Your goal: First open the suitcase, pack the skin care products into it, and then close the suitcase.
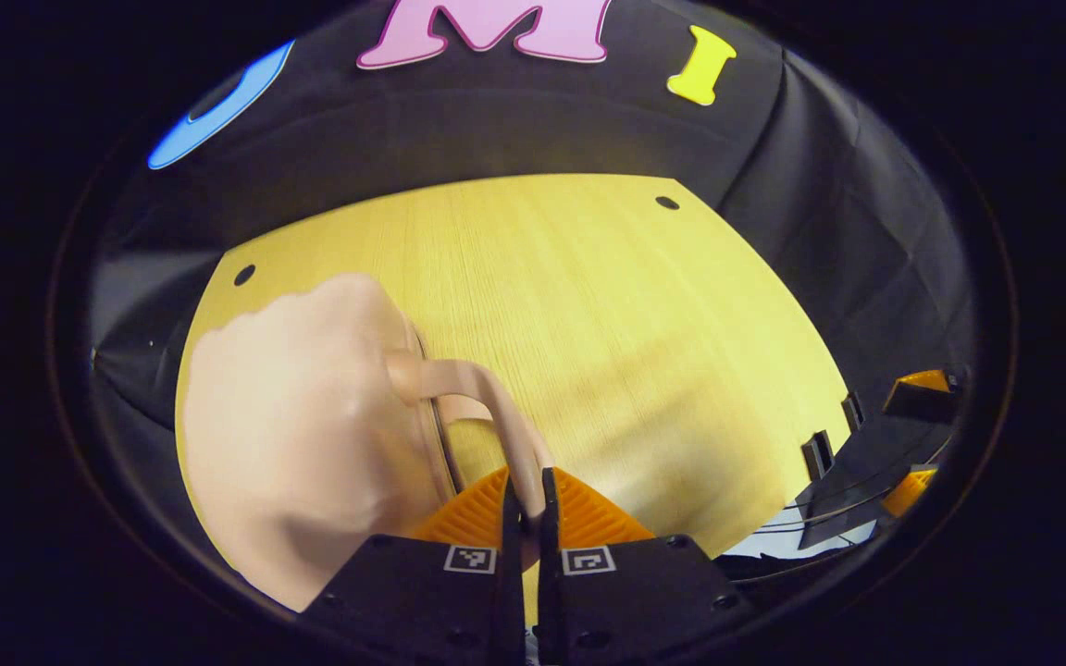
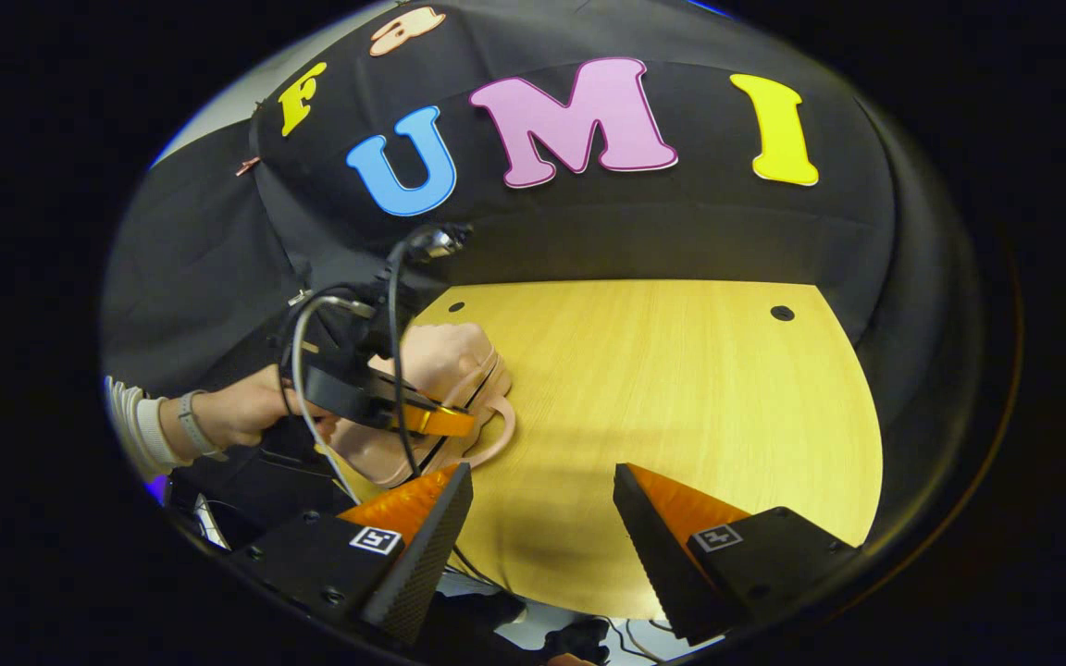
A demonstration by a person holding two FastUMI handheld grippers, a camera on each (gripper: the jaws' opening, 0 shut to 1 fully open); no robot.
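A small pale pink suitcase (image 1: 292, 416) lies at the table's left side, its two shells together along the seam. In the left gripper view my left gripper (image 1: 526, 499) is shut on the suitcase's curved handle (image 1: 487, 398), which runs down between the fingers. The right gripper view shows the same suitcase (image 2: 445, 365) at the left, with the left gripper (image 2: 403, 416) over it, held by a hand (image 2: 237, 416). My right gripper (image 2: 542, 499) hovers open above bare tabletop, to the right of the case, with nothing between its fingers. It also appears at the edge of the left gripper view (image 1: 912, 435).
The round yellow wooden table (image 2: 700, 388) has small dark holes (image 2: 781, 313) near its far rim. Black cloth walls stand close behind it. Cables (image 2: 311, 370) loop from the left gripper. Cables and dark floor lie below the table's near edge (image 2: 570, 638).
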